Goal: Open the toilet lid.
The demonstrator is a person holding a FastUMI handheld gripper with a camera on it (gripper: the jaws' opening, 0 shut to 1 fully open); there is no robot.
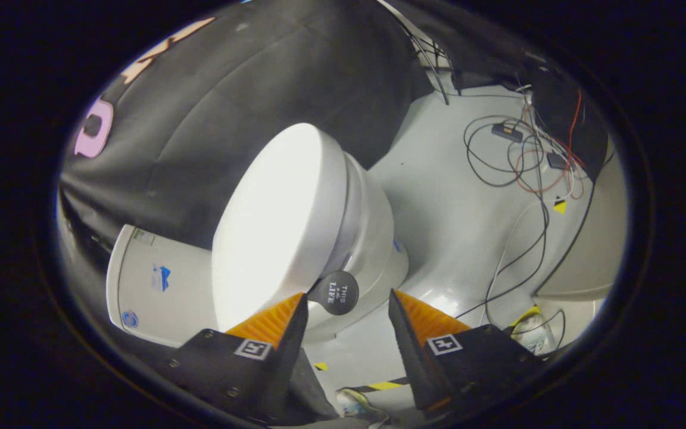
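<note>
Gripper view: the white toilet lid [277, 220] lies closed just ahead of the hand-held gripper [347, 301], toward its left finger. A round black handle [337, 292] on the lid's edge sits between the wide-spread fingertips, gripped by neither.

Just ahead of the tongs [348, 298], the toilet lid [277, 220] is plain glossy white, with a round black handle knob [338, 292] bearing white lettering. The tank [152, 286] is white with small blue stickers. Beyond, the floor [456, 214] is pale grey, crossed by black, white and red cables [527, 167], with yellow-and-black striped tape [379, 386] below the spread fingers.
</note>
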